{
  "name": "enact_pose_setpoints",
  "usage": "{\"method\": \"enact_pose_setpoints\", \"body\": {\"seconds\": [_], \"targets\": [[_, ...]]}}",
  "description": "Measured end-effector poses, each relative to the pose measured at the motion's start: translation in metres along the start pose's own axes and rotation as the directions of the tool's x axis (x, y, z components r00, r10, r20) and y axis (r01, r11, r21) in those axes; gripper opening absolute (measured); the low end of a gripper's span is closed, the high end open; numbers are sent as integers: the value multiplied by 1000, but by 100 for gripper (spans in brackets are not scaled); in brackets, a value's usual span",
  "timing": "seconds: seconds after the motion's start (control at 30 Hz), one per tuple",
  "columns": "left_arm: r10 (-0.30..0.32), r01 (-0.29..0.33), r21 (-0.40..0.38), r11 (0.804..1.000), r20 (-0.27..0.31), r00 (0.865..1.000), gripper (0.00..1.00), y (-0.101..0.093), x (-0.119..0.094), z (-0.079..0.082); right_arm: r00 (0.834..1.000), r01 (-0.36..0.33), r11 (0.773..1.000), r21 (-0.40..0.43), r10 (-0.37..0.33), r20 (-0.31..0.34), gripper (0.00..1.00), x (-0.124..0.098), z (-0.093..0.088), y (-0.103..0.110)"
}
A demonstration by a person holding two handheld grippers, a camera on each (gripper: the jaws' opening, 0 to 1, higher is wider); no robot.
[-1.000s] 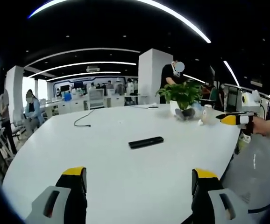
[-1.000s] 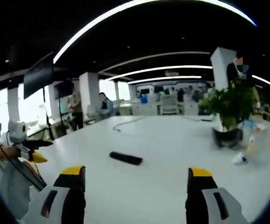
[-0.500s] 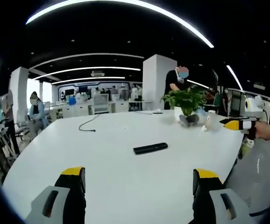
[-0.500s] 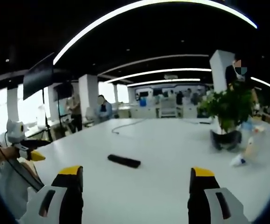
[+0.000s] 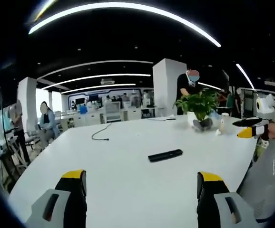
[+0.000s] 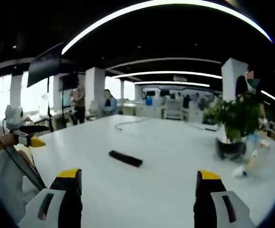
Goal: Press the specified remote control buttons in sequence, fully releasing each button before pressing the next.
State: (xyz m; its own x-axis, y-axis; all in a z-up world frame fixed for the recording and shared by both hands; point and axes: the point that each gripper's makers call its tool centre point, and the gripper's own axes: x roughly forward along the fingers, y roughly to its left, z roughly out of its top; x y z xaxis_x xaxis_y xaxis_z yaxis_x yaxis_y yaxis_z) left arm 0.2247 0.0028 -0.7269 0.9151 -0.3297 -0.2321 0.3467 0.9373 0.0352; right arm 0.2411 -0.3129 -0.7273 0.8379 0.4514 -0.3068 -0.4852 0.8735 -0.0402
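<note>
A black remote control [image 5: 165,155] lies flat near the middle of the white table [image 5: 118,171], well ahead of my left gripper [image 5: 142,178], whose jaws stand wide open with nothing between them. The same remote control [image 6: 125,158] shows ahead and left of centre in the right gripper view, beyond my open, empty right gripper [image 6: 137,176]. The right gripper [image 5: 251,129] enters the left gripper view at the far right, above the table's edge. The left gripper [image 6: 30,137] shows at the left of the right gripper view, held in a hand.
A potted green plant [image 5: 201,107] stands at the table's far right, with a small white bottle [image 5: 221,126] beside it; the same potted green plant [image 6: 233,123] appears in the right gripper view. A dark cable [image 5: 99,135] trails on the far side. People stand and sit around desks behind.
Both cameras have shifted a little, so the remote sits slightly further right in the left gripper view. The remote itself has not moved. Both grippers stay open.
</note>
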Motion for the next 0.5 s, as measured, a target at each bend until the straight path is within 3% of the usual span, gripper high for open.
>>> {"method": "enact_pose_setpoints", "body": {"seconds": [0.5], "targets": [[-15,15,9,1000,-29,999,100,-2,3,-5,1000,21,1000,21,-21,15,99,-1,2,-5]]}}
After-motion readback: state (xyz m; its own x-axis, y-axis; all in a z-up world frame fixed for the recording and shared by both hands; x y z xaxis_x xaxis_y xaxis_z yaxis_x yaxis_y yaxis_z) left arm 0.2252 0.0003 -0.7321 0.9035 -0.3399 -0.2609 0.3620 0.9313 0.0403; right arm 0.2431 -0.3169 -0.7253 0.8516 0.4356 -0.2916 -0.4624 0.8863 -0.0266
